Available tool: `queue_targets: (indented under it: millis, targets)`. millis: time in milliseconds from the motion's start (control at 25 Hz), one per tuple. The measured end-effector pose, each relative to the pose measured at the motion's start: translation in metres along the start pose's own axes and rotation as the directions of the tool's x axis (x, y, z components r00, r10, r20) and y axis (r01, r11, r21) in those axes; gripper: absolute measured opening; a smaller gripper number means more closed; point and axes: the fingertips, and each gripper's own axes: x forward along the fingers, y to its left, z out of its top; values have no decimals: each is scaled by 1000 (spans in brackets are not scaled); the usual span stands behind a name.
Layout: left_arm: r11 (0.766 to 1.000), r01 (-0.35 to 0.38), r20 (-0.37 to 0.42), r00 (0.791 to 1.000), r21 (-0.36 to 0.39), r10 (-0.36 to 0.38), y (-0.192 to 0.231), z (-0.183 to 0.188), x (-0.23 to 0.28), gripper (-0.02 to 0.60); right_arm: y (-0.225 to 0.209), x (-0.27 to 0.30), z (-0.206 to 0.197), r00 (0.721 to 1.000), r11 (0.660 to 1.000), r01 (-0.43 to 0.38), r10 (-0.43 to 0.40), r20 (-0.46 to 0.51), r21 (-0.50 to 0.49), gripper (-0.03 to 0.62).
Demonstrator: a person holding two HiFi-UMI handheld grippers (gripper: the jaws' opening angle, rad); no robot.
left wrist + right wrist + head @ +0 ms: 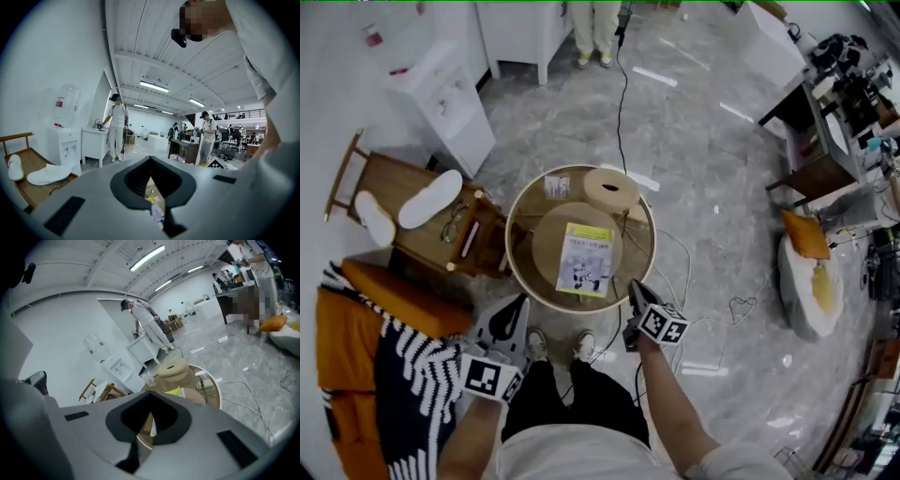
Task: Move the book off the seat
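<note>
We hold the left gripper (522,300) seemingly closed, empty; the right gripper (634,285), closed on nothing, hangs beside the book (584,260) on the seat (547,246)

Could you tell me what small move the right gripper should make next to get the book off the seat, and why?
Probably open the right gripper first. Its jaws are together and hold nothing, with the tip just off the near right corner of the book, which lies flat on the round seat. Closed jaws cannot take that edge.
</note>
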Motion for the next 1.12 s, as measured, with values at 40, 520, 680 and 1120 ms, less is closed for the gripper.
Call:
queue_targets:
  millis: [40, 520, 680, 1120]
  targets:
    - [1000, -4, 9, 1000, 2, 4, 0, 6, 0, 16, 6, -4, 10, 1000, 1000, -9, 9, 13, -12, 21]
    - [997, -35, 122, 992, 65, 27, 6, 75, -12, 17, 68, -59, 113, 982, 983, -57, 87, 167, -173, 21]
    - [995, -54, 157, 987, 84, 40, 14, 89, -16, 16, 89, -76, 143, 970, 969, -63, 117, 215, -240, 21]
    - [989, -105, 238, 968, 102, 78, 32, 127, -29, 17, 151, -116, 200, 924, 913, -115, 243, 295, -392, 21]
